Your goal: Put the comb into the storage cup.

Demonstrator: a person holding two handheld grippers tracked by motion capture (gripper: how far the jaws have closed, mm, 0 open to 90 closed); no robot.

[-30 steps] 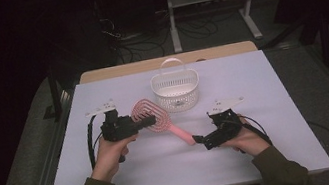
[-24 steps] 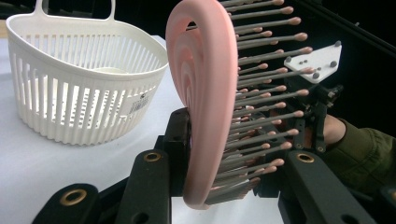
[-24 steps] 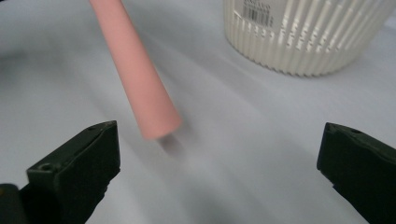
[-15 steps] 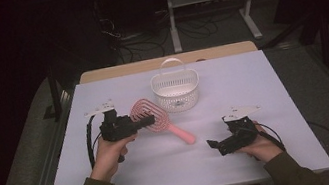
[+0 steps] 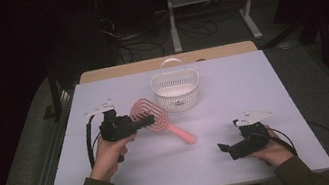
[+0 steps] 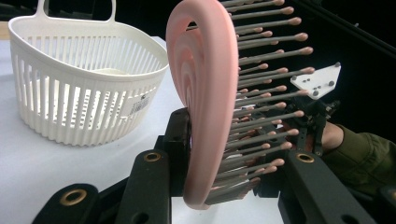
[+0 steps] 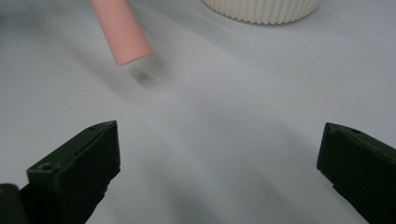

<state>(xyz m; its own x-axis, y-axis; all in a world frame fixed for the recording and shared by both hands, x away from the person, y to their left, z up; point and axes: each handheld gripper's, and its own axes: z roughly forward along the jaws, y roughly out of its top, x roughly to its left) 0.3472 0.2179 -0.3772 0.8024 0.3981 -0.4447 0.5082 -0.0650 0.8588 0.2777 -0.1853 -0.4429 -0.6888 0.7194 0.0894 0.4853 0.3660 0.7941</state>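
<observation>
Right gripper point(image 5: 226, 149) drawn back, jaws released; left gripper point(image 5: 149, 120) jaws grasping pink hairbrush point(image 6: 210, 93) head

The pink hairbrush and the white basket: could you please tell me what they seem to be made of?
Pink hairbrush: apparently moulded plastic, smooth matte, with grey bristles ending in pink ball tips. White basket: probably plastic too, slightly glossy, with thin moulded slats and a one-piece handle.

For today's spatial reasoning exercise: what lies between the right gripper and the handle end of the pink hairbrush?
Nothing: in the high view, bare white table separates the right gripper from the pink hairbrush; the right gripper view agrees.
</observation>
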